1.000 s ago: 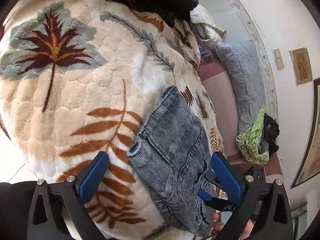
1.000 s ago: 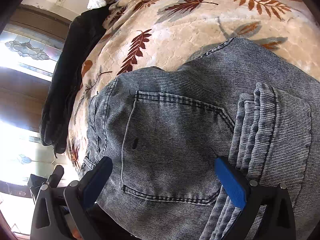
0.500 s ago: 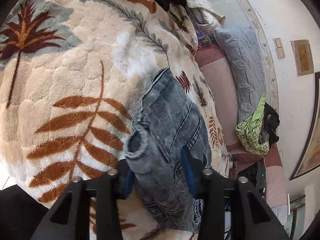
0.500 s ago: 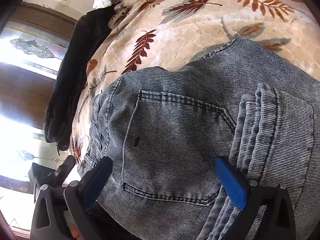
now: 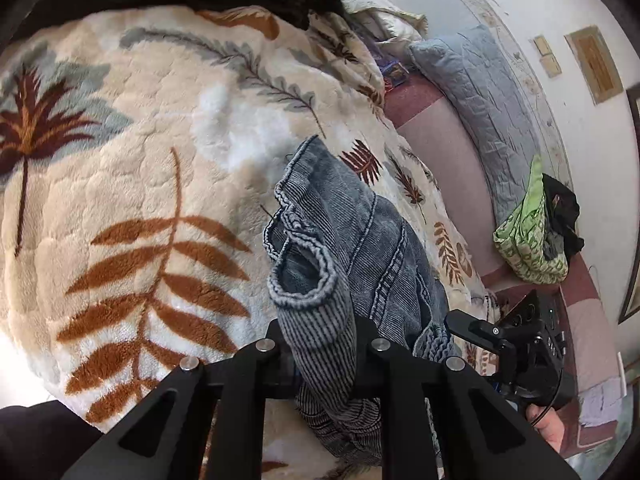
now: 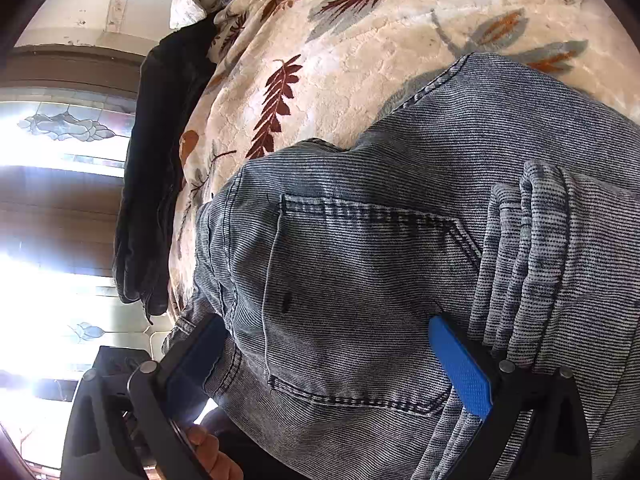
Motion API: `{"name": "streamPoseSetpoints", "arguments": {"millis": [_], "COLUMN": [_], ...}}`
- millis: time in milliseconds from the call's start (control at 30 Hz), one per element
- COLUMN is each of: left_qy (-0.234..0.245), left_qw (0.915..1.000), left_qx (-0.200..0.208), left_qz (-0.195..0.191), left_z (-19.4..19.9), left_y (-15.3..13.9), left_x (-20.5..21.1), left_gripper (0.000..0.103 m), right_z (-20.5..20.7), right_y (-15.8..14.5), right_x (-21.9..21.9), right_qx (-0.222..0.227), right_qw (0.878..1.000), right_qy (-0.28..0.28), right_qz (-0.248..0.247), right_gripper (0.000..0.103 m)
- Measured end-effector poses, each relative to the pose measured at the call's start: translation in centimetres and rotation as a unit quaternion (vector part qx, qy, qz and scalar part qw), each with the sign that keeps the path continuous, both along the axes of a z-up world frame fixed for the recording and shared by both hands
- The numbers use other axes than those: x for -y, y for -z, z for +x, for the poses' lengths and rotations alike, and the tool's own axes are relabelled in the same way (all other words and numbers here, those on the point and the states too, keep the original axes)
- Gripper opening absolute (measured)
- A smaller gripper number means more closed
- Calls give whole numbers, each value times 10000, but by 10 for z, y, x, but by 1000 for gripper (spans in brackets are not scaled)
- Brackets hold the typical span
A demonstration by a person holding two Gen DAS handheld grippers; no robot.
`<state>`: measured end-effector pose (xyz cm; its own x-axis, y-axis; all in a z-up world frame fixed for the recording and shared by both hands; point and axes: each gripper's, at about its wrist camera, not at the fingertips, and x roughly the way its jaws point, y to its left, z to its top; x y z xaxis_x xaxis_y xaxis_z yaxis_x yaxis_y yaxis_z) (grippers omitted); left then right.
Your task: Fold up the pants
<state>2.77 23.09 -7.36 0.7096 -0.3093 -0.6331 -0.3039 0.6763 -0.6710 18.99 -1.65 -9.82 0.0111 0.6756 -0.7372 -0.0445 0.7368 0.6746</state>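
Grey-blue denim pants [image 5: 360, 240] lie bunched on a plush leaf-print blanket [image 5: 140, 160]. My left gripper [image 5: 320, 344] has the ribbed leg cuff pinched between its pads, its jaws still closing, and the cuff stands up off the blanket. In the right wrist view the seat of the pants [image 6: 360, 280], with its back pocket, fills the frame. My right gripper [image 6: 328, 364] is open wide over that pocket, its left finger at the fabric's edge and its blue right pad [image 6: 460, 368] against a ribbed fold. The right gripper's body [image 5: 512, 340] also shows in the left wrist view.
A black garment [image 6: 152, 200] lies along the blanket's [image 6: 360, 40] far edge by a bright window [image 6: 48, 240]. A grey quilted pillow [image 5: 488, 112] and a green patterned cloth [image 5: 528, 232] rest on the pink sheet beside the blanket.
My left gripper's jaws have come together on the leg cuff and raised it, bunching the leg. The right gripper stays open over the pocket, nudged slightly closer.
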Motion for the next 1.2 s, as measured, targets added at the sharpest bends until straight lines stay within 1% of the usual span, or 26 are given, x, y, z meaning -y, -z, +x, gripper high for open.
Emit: {"name": "streamPoseSetpoints", "arguments": {"millis": [100, 167, 300, 367, 433, 533, 633, 700, 800, 867, 900, 933, 967, 1000, 1033, 1067, 1100, 1133, 1167, 1200], "left_qy": [107, 174, 339, 457, 617, 946, 1358, 1658, 2148, 2485, 2674, 2918, 3129, 3315, 3498, 3533, 3451, 3445, 3438, 3435], "left_qw": [9989, 9973, 9916, 9864, 9791, 9643, 9471, 9342, 9143, 9024, 8952, 8860, 8810, 8767, 8684, 8650, 8611, 8553, 8565, 8626], "left_qx": [214, 312, 582, 762, 949, 1227, 1478, 1601, 1695, 1634, 1539, 1352, 1038, 626, 231, 170, 356, 393, 356, 321], "left_qz": [411, 637, 1103, 1383, 1689, 2150, 2505, 2724, 2986, 3117, 3218, 3342, 3393, 3430, 3506, 3559, 3716, 3851, 3834, 3701], "left_z": [-4, -4, -4, -4, -3, -3, -3, -3, -5, -3, -1, 3, 9, 17, 23, 22, 15, 13, 13, 14], "left_y": [-18, -30, -58, -73, -89, -110, -125, -130, -127, -115, -104, -88, -66, -42, -18, -5, -6, -9, -13, -17], "left_x": [11, 16, 36, 55, 78, 120, 169, 205, 261, 297, 316, 335, 350, 363, 373, 378, 380, 383, 382, 378], "left_gripper": [15, 15, 15, 15, 14, 14, 14, 14, 14, 14, 14, 14, 14, 14, 14, 14, 14, 14, 14, 14], "right_z": [3, -1, -17, -28, -41, -60, -77, -86, -96, -105, -109, -112, -116, -118, -120, -121, -122, -123, -124, -124], "right_y": [-1, -9, -41, -55, -65, -71, -66, -59, -47, -38, -35, -31, -27, -23, -22, -21, -20, -19, -17, -16], "right_x": [11, 23, 66, 97, 127, 172, 219, 248, 291, 313, 323, 333, 341, 348, 354, 358, 362, 364, 366, 368], "right_qx": [-193, -148, 390, 738, 1065, 1433, 1550, 1522, 1451, 1416, 1414, 1394, 1348, 1301, 1280, 1280, 1289, 1279, 1254, 1231], "right_qw": [9992, 9984, 9944, 9913, 9869, 9790, 9705, 9647, 9546, 9468, 9429, 9391, 9354, 9320, 9289, 9262, 9245, 9240, 9239, 9238], "right_qy": [238, 360, 698, 885, 1112, 1432, 1838, 2129, 2564, 2832, 2945, 3061, 3177, 3273, 3345, 3397, 3430, 3446, 3456, 3463], "right_qz": [272, 409, 691, 638, 473, 224, 189, 287, 441, 584, 651, 711, 770, 856, 944, 1015, 1047, 1048, 1059, 1071], "right_gripper": [103, 102, 102, 102, 102, 102, 102, 102, 102, 102, 102, 102, 102, 102, 102, 102, 102, 102, 102, 102]}}
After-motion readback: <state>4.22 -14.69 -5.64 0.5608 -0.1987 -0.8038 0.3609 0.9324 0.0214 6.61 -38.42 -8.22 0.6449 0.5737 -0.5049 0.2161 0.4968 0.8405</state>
